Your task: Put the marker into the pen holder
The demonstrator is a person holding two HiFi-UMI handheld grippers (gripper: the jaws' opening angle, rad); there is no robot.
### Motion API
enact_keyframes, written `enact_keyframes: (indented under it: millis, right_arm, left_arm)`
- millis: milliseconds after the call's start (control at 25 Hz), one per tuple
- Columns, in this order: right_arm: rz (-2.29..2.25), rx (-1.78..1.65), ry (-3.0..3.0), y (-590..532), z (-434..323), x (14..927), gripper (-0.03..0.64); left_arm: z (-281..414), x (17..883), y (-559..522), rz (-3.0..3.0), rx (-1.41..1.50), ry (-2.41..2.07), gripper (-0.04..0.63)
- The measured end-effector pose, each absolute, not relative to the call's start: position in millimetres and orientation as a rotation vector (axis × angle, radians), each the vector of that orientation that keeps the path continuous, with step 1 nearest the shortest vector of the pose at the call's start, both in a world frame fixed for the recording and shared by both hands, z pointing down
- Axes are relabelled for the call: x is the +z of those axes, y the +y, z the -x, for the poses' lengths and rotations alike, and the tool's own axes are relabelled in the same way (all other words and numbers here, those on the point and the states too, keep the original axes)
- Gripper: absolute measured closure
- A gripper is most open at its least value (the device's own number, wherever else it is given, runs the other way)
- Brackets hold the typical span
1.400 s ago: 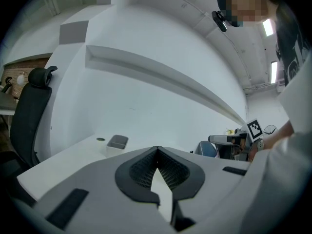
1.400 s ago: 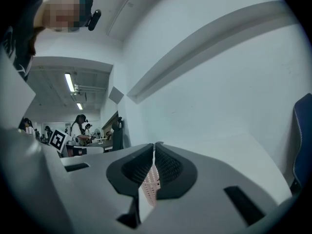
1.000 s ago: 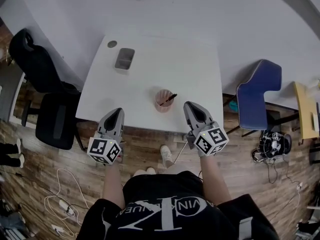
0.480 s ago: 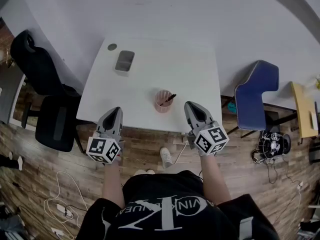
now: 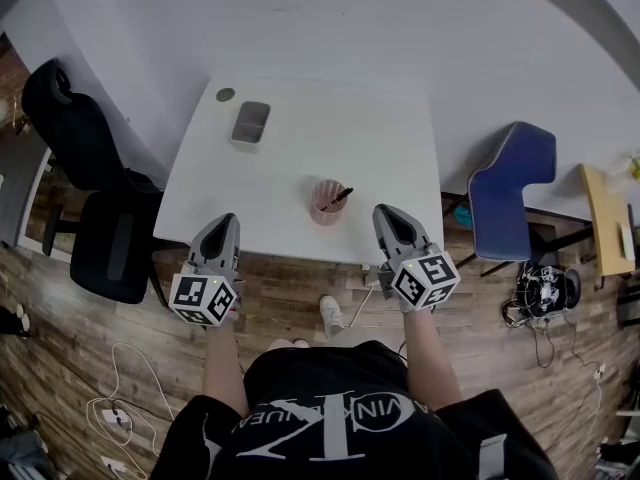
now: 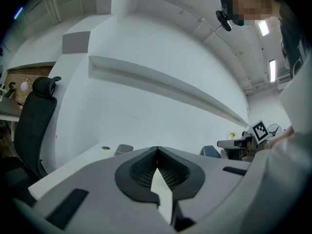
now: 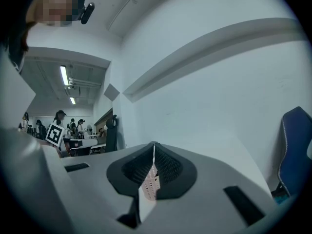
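Observation:
A pink ribbed pen holder (image 5: pixel 324 204) stands on the white table (image 5: pixel 330 138) near its front edge. A black marker (image 5: pixel 337 198) rests tilted inside it, its upper end leaning right over the rim. My left gripper (image 5: pixel 222 221) hovers at the table's front edge, left of the holder, with its jaws shut and nothing between them (image 6: pixel 156 149). My right gripper (image 5: pixel 386 211) hovers at the front edge to the right of the holder, also shut and empty (image 7: pixel 154 144). A strip of the pen holder (image 7: pixel 148 182) shows below its closed tips.
A grey rectangular box (image 5: pixel 250 122) and a small dark disc (image 5: pixel 225 95) lie at the table's far left. Two black office chairs (image 5: pixel 110 243) stand left of the table and a blue chair (image 5: pixel 515 188) stands right. Cables lie on the wooden floor.
My left gripper has drifted slightly left and back from the table edge. The right gripper, holder and marker stay as they were.

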State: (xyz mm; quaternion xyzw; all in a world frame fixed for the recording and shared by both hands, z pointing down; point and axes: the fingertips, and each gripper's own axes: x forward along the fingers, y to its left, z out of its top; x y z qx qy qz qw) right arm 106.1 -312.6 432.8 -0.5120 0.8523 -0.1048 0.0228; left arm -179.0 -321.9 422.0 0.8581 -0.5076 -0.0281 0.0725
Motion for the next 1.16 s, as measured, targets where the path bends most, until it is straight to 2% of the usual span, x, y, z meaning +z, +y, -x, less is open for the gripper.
enact_keyframes:
  millis: [1160]
  right_arm:
    - [1.64, -0.379, 2.616, -310, -114, 445, 0.587]
  left_arm:
    - [187, 429, -320, -2.553, -0.076, -1.521, 0.581]
